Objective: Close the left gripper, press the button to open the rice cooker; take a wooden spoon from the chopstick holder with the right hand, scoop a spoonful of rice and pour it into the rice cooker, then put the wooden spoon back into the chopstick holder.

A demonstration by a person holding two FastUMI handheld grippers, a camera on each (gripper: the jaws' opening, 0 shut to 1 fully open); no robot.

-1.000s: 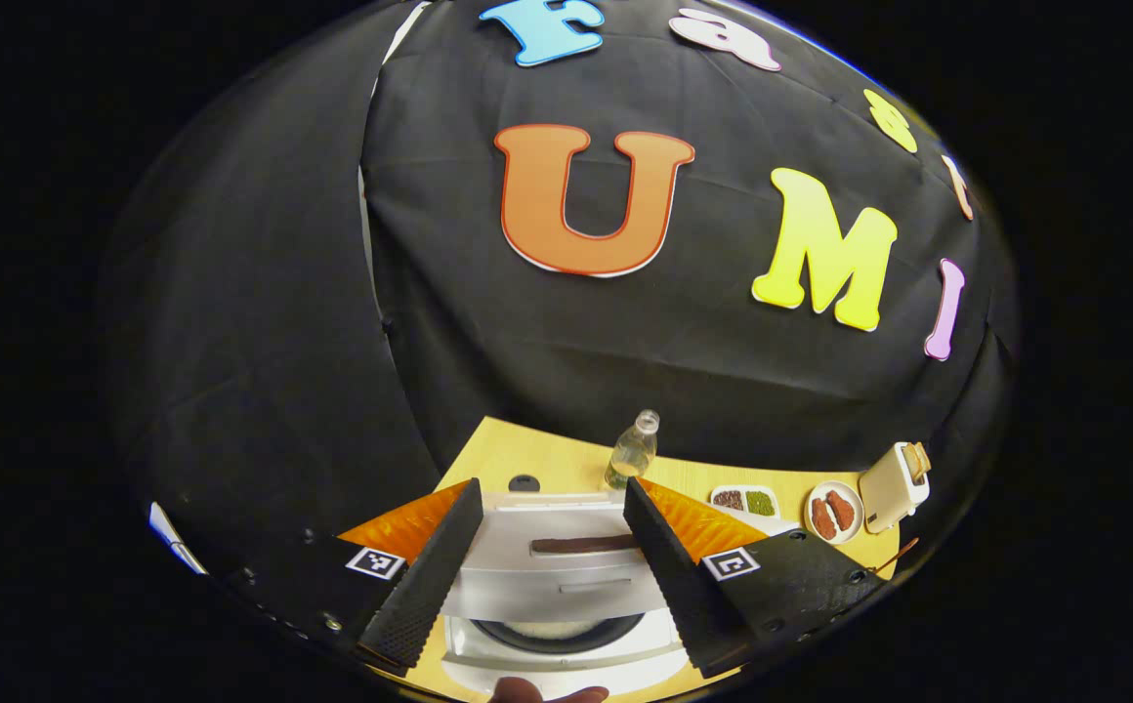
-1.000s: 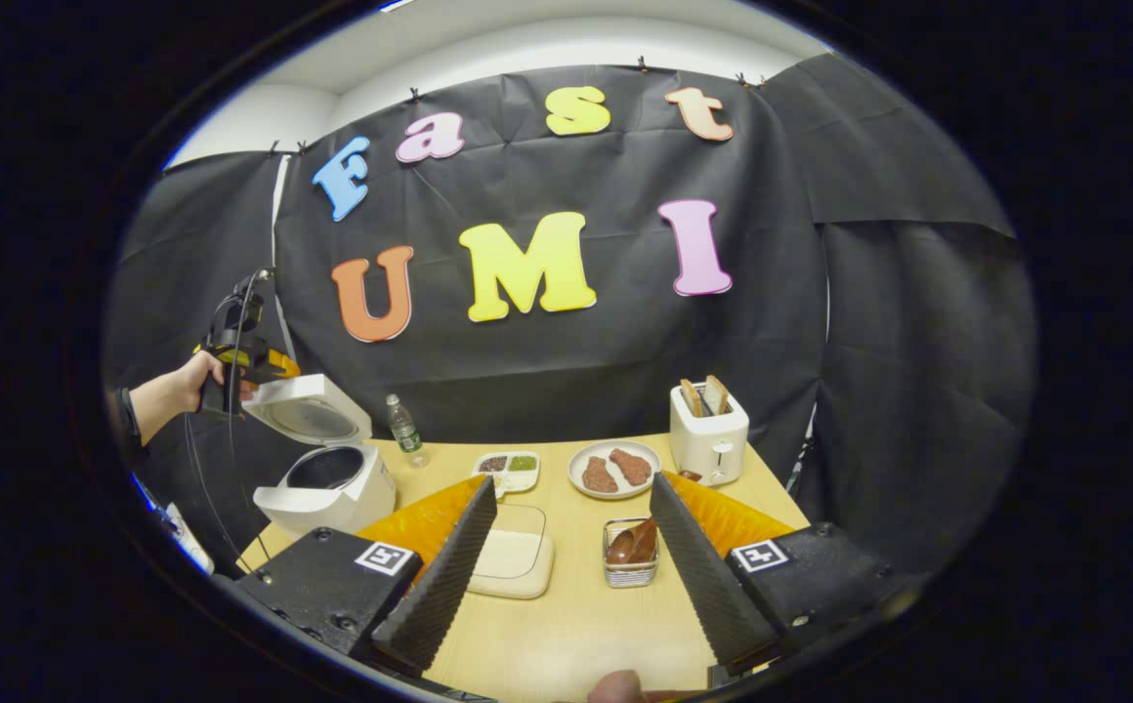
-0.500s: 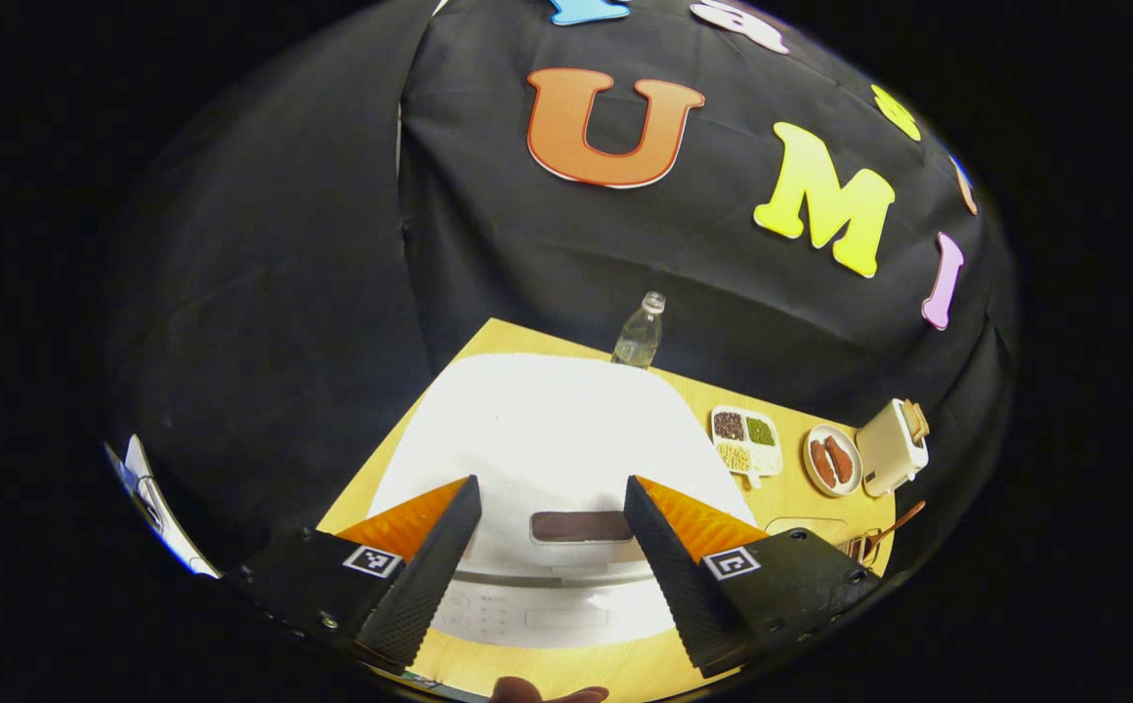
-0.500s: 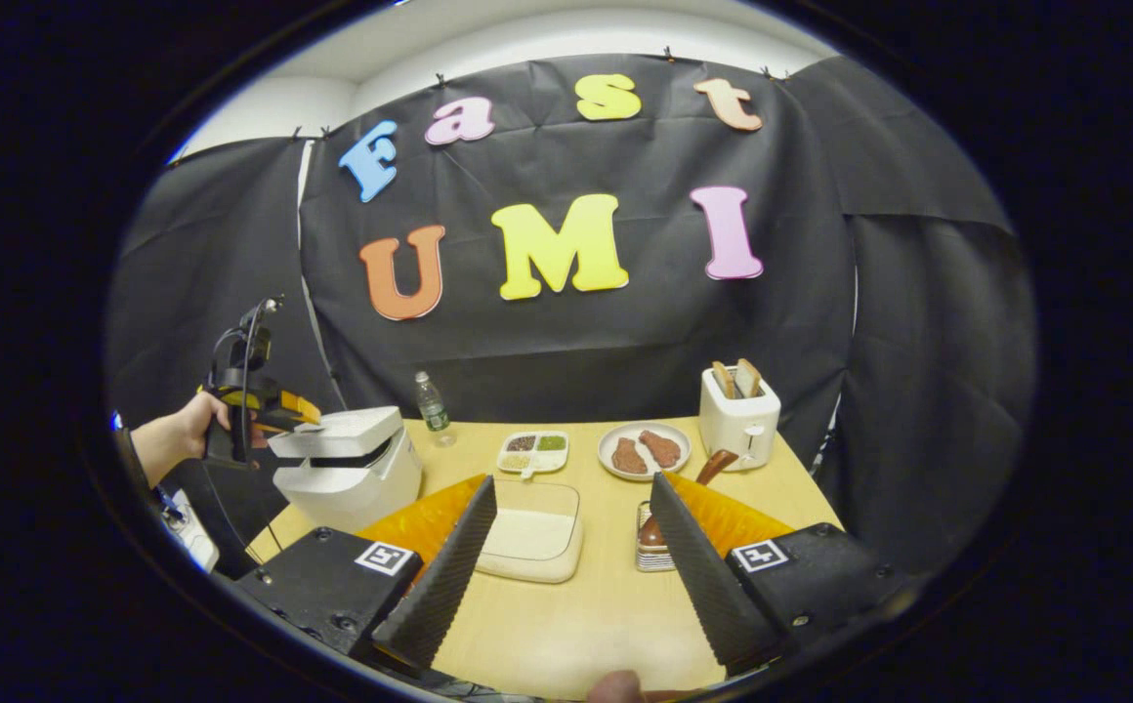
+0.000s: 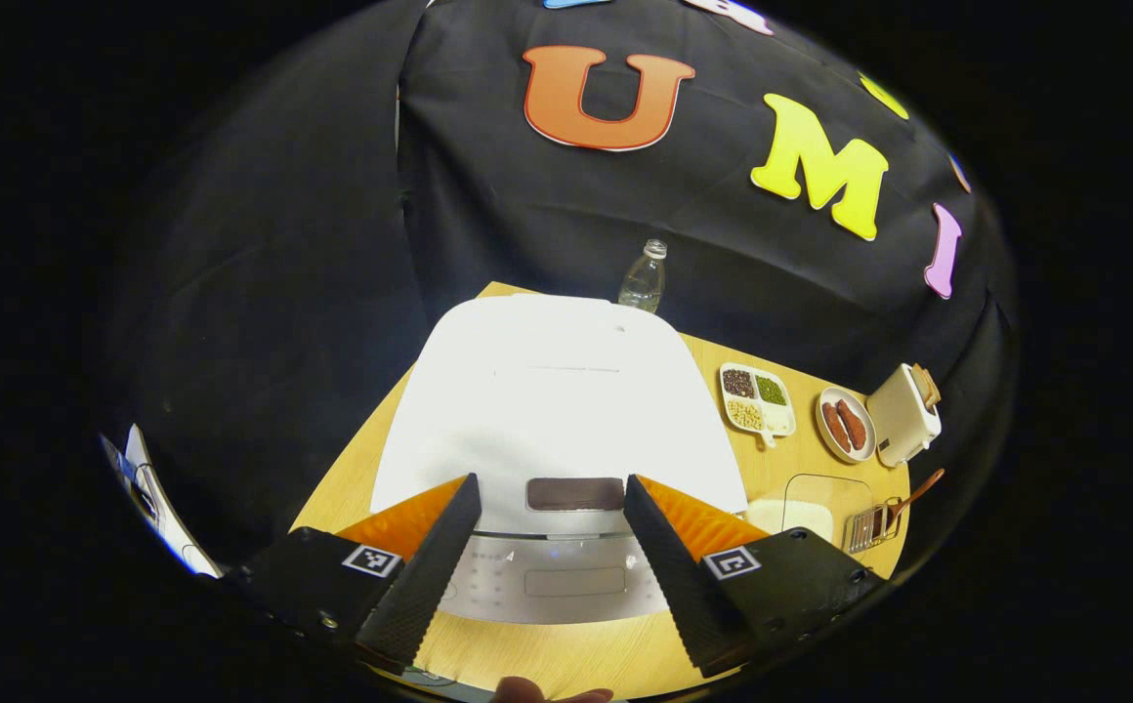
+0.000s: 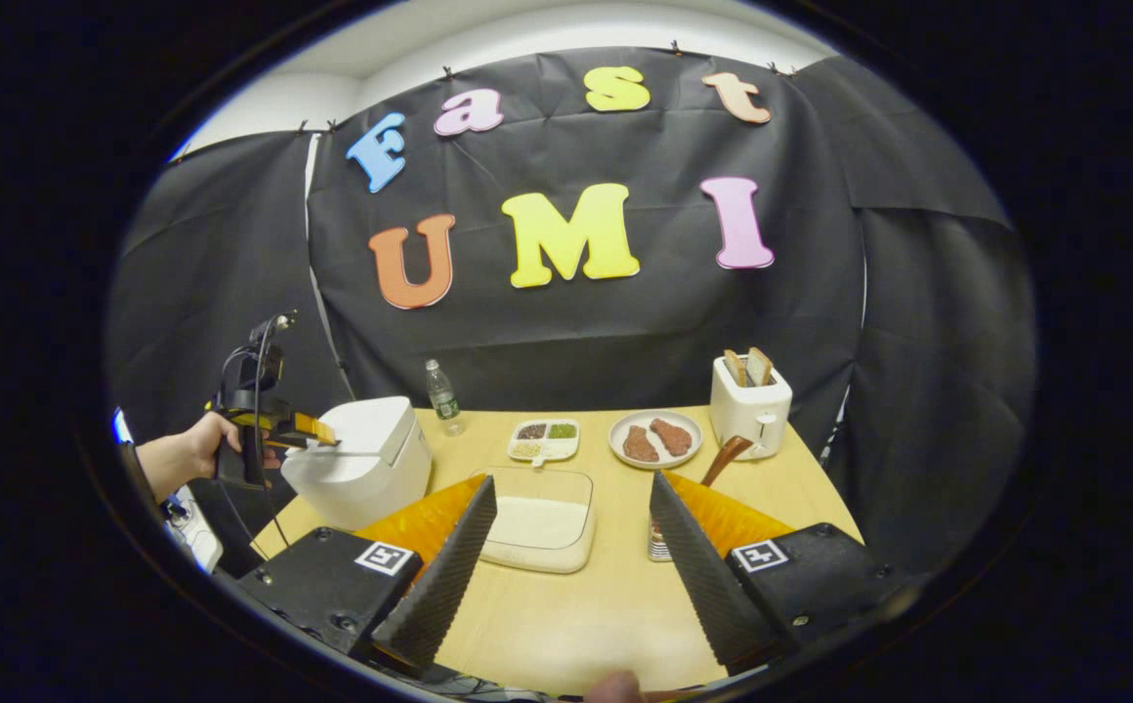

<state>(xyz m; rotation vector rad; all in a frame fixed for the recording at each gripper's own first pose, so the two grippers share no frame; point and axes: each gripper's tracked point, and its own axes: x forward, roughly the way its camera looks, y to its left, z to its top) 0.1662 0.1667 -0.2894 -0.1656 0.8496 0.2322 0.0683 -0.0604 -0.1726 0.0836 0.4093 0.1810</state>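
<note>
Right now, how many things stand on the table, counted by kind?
Appliances: 2, cooker, toaster
Food dishes: 3, rice box, tray, plate
Bottle: 1
Spoon holder: 1
Total: 7

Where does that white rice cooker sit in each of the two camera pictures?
Left gripper view: the rice cooker sits in the middle, lid down, just beyond the left gripper and its spread fingers.
Right gripper view: it stands at the left, on the table's near left corner, with the left gripper at its lid.
Shared landmark: the clear water bottle behind the cooker.
</note>
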